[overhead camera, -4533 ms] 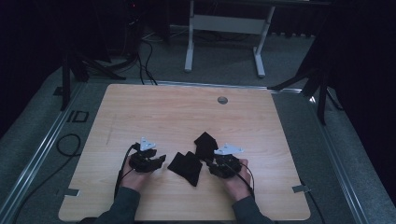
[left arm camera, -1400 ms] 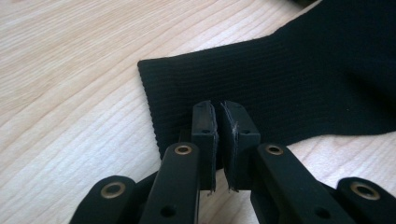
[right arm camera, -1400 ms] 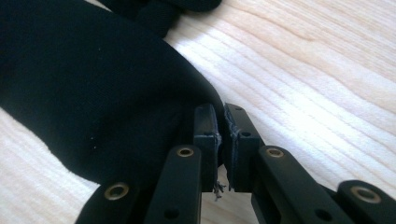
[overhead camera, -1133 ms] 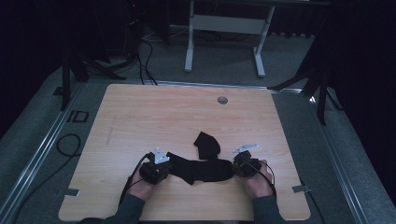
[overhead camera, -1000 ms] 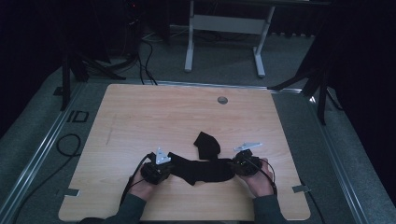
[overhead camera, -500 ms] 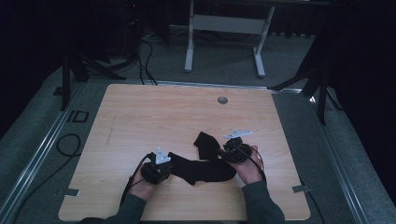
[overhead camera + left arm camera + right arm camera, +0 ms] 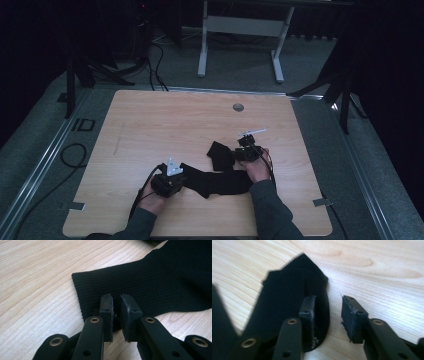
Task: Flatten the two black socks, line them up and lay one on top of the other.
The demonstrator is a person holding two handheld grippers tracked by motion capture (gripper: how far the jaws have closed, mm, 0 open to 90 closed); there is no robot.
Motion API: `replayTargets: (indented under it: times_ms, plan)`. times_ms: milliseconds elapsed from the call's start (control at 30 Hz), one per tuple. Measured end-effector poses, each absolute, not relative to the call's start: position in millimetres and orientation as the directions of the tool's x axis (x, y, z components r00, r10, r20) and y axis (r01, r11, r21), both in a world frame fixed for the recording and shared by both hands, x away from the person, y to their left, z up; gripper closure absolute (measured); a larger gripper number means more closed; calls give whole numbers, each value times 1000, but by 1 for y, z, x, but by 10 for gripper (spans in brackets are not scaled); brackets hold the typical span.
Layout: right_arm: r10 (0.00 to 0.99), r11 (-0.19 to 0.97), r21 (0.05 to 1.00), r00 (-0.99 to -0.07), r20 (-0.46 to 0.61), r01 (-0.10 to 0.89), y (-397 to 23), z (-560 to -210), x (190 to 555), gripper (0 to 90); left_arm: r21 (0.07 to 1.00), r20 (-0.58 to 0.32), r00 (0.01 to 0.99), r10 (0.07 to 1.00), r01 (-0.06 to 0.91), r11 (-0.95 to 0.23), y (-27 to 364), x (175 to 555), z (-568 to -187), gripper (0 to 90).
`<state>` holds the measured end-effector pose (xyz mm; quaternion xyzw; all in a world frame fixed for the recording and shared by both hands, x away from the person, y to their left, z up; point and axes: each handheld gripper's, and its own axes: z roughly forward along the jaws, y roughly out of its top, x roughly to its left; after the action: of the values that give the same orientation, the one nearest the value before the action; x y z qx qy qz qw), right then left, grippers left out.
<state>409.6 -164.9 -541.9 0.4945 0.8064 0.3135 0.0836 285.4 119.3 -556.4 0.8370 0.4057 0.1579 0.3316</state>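
A long black sock [image 7: 215, 182] lies stretched flat across the near part of the wooden table [image 7: 165, 125]. My left gripper [image 7: 183, 178] sits at its left end. In the left gripper view the jaws [image 7: 116, 305] rest on the ribbed cuff [image 7: 155, 277] with a narrow gap between the pads; the fabric lies flat. A second, crumpled black sock [image 7: 220, 155] lies just behind. My right gripper [image 7: 235, 154] is at its right edge, open. Its left pad [image 7: 308, 307] is over the sock's cuff [image 7: 287, 290] and the other is over bare wood. The jaws have just closed a little, pinching nothing.
A round grommet [image 7: 238, 107] sits near the table's far edge. Tape marks [image 7: 320, 202] lie at the near corners. A white desk frame [image 7: 240, 25] stands on the floor beyond, and a cable [image 7: 70, 155] loops left of the table.
My right gripper has left the long sock's right end and moved up and left to the crumpled sock. The left gripper and the long sock have stayed put.
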Motion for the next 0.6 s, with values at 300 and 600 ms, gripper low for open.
replayTargets:
  times_ms: [300,600]
  plan:
    - [837,402,575,-541,86,713,-153,-542,407,870,682,-2,622,783,573,-454,119,285,-556,803]
    - [802,383,664,-587,105,642,-151,-503,388,871,685,-7,622,783,574,-450,119,285,-557,801]
